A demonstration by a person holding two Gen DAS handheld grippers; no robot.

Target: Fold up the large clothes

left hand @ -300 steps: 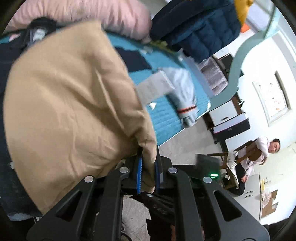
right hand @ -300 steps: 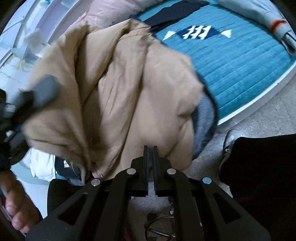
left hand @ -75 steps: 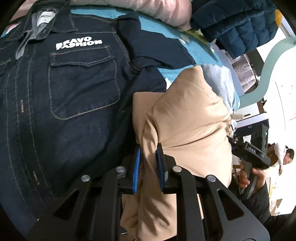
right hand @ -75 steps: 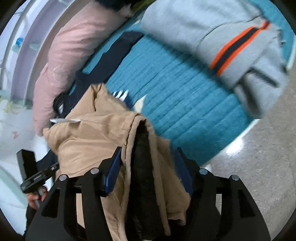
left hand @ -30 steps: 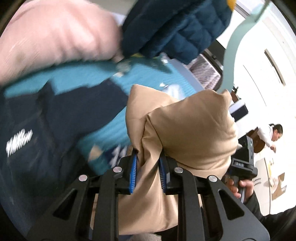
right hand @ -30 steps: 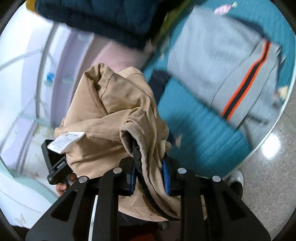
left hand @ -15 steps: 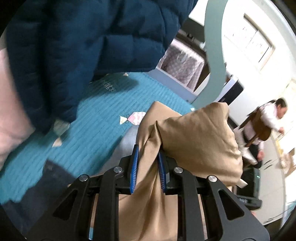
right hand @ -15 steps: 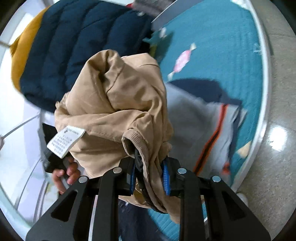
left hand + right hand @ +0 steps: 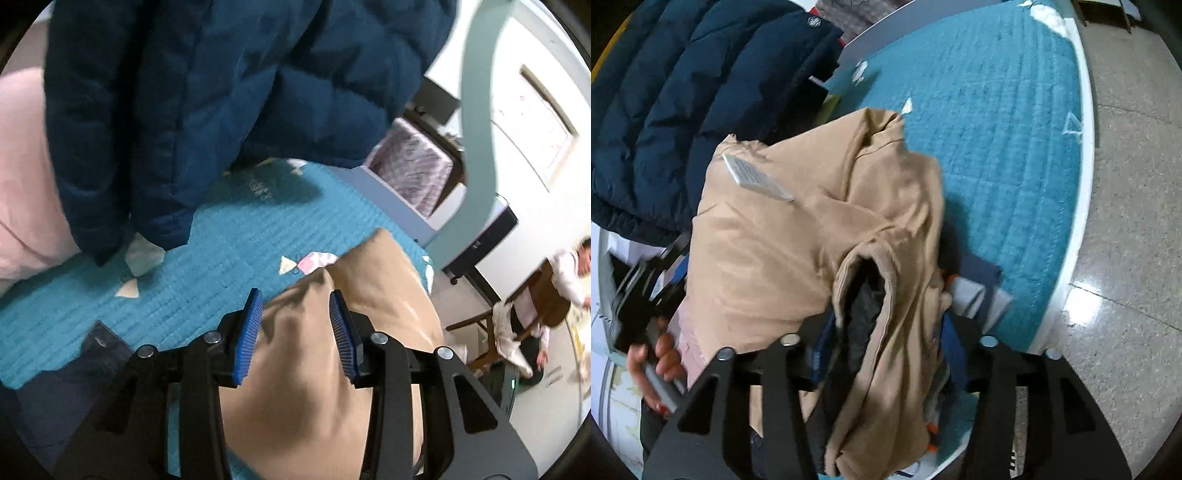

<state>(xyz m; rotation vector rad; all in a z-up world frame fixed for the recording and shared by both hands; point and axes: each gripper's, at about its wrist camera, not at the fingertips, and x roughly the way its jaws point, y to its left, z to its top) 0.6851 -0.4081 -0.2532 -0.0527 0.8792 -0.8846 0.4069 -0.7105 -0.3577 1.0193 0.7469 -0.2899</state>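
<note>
Folded tan cotton jacket (image 9: 798,236) is sitting bundled over the teal quilted bed cover (image 9: 1004,122), beside the navy puffer coat (image 9: 207,85). Left gripper (image 9: 295,332) jaws have just been opening: blue pads standing apart with tan fabric between them, looks like no pinch. Right gripper (image 9: 886,354) has also just been opening, jacket hem lying loosely between; its pads are mostly hidden by cloth, so contact is unclear.

Right gripper (image 9: 886,354): jaws have just been opening, folded tan jacket (image 9: 798,236) bunched between them, pads hidden. Jacket near teal bed cover's (image 9: 1008,122) edge, beside navy puffer (image 9: 683,99). Hand (image 9: 653,362) lower left.
</note>
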